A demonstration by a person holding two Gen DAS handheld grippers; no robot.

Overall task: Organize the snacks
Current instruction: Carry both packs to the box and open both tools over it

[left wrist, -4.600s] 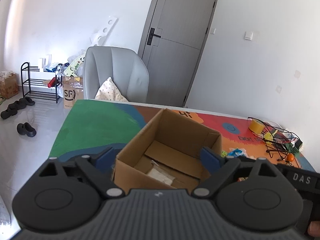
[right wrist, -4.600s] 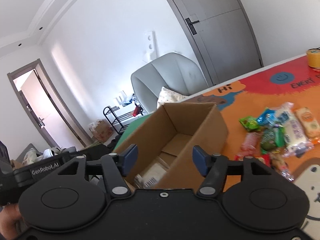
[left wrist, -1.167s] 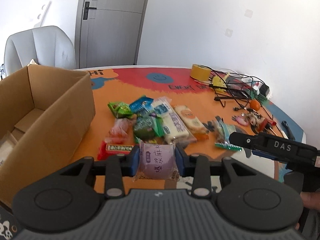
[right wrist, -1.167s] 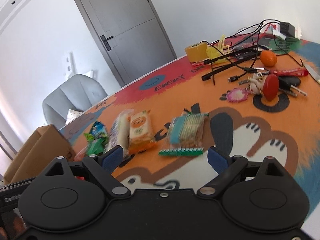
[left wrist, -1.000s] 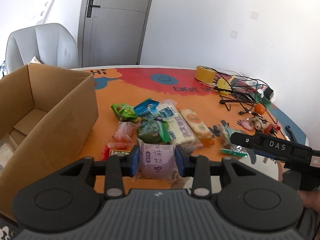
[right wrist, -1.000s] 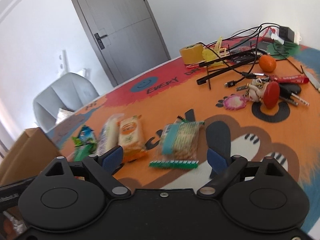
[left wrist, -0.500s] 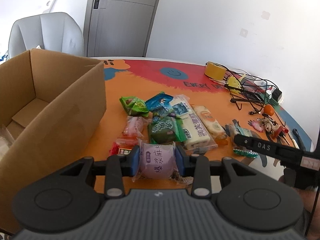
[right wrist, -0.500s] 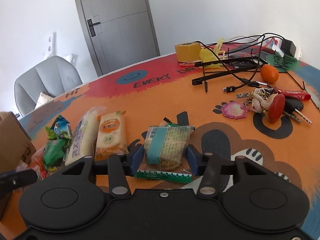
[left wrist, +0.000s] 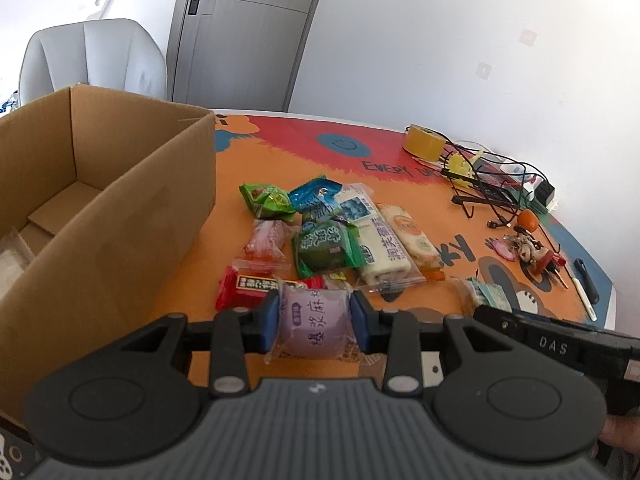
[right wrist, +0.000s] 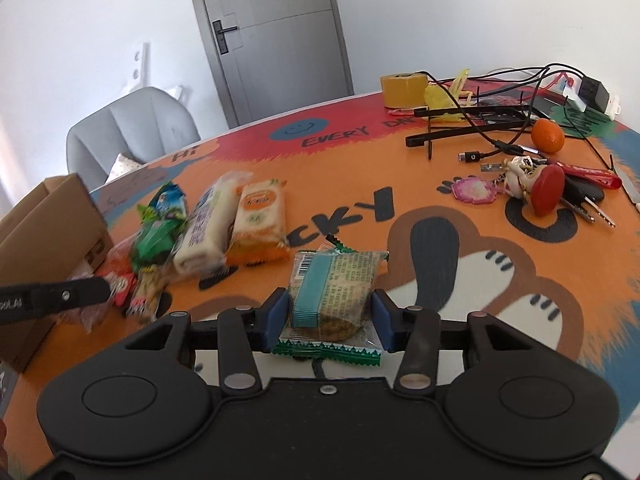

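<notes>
My left gripper [left wrist: 315,322] is shut on a purple wrapped snack [left wrist: 314,324], held just above the table in front of the snack pile. My right gripper [right wrist: 327,315] is shut on a clear-wrapped biscuit pack with a teal band [right wrist: 332,290], low over the orange mat. The open cardboard box [left wrist: 100,208] stands at the left; its corner also shows in the right wrist view [right wrist: 48,224]. Loose snacks lie between: a green packet [left wrist: 325,246], a long white cake pack [left wrist: 374,236], an orange-labelled pack [right wrist: 260,218], a red packet [left wrist: 244,286].
At the far right of the table lie a tape roll [left wrist: 424,145], tangled cables and a black stand [right wrist: 480,116], a small orange [right wrist: 547,135], keys with charms [right wrist: 544,188]. A grey chair [left wrist: 92,60] and a door [left wrist: 244,32] stand behind the table.
My right gripper moved in over the biscuit pack and closed on it. My left gripper kept the purple snack and swung left, bringing the box further into view.
</notes>
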